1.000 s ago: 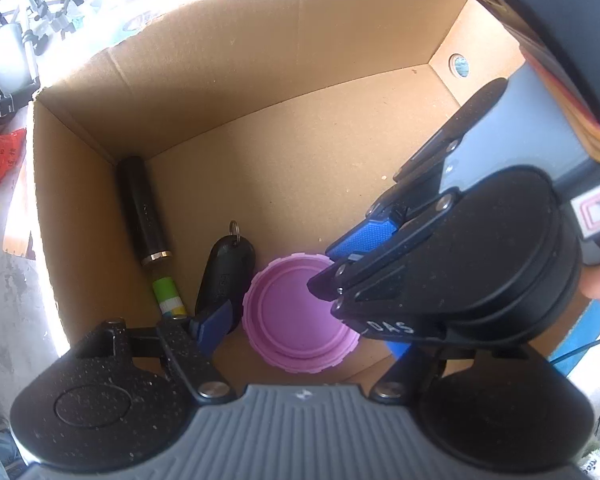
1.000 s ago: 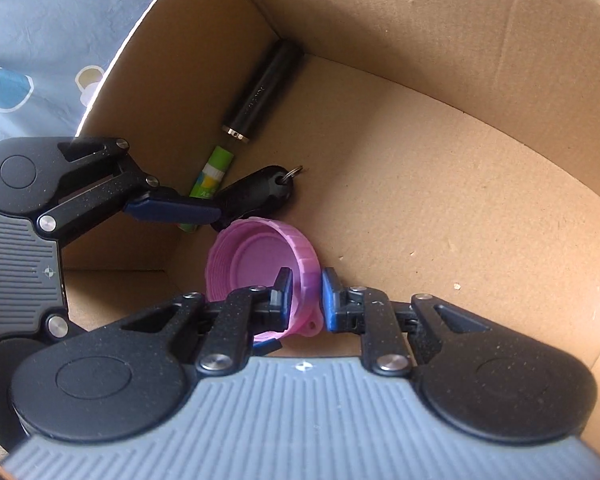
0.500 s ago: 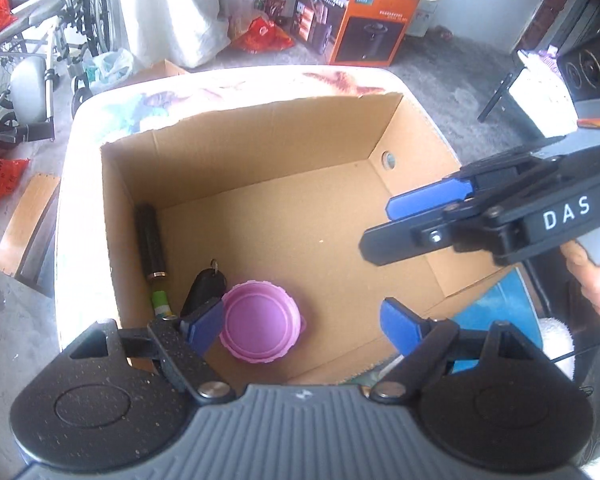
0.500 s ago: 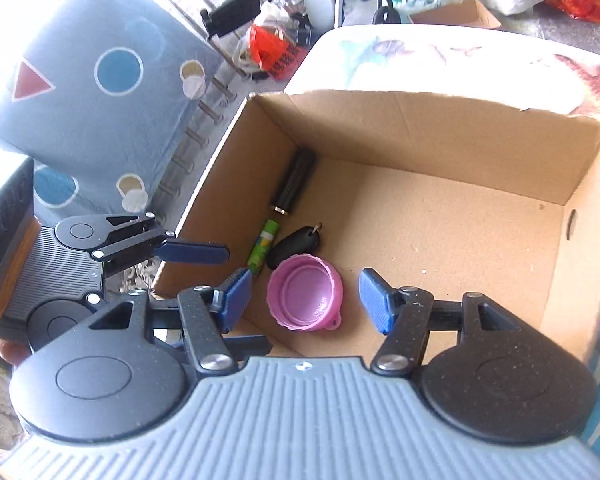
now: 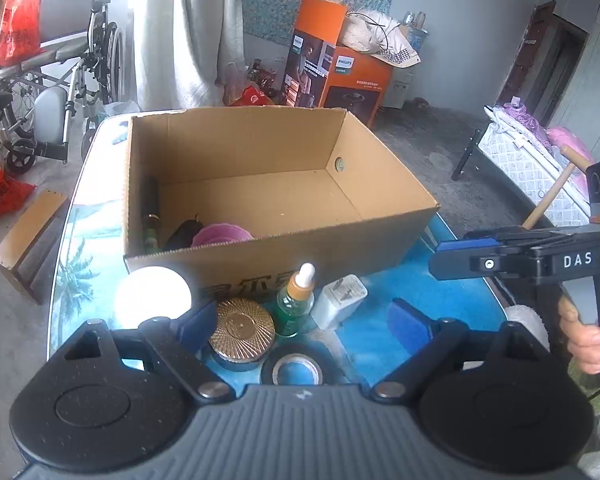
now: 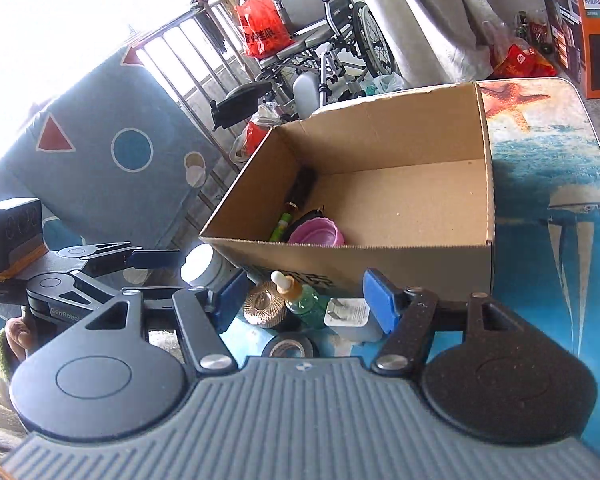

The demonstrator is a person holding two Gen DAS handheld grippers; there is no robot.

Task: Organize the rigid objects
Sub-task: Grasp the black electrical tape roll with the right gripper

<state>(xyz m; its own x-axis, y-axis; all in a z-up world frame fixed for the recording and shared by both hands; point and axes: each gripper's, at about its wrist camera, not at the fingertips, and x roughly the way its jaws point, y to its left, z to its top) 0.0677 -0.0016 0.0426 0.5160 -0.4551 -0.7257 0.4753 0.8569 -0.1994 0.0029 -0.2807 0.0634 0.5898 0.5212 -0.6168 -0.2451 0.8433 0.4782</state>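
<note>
The left gripper hangs released, gripping nothing, its 2 fingers spread wide over the table; the right gripper is likewise released and empty. The cardboard box sits at 12 o'clock of both; inside, at its 8 o'clock corner, the purple lid lies touching a black key fob. Just before the box stand a gold lid, a dropper bottle and a white charger; a tape roll lies nearest.
</note>
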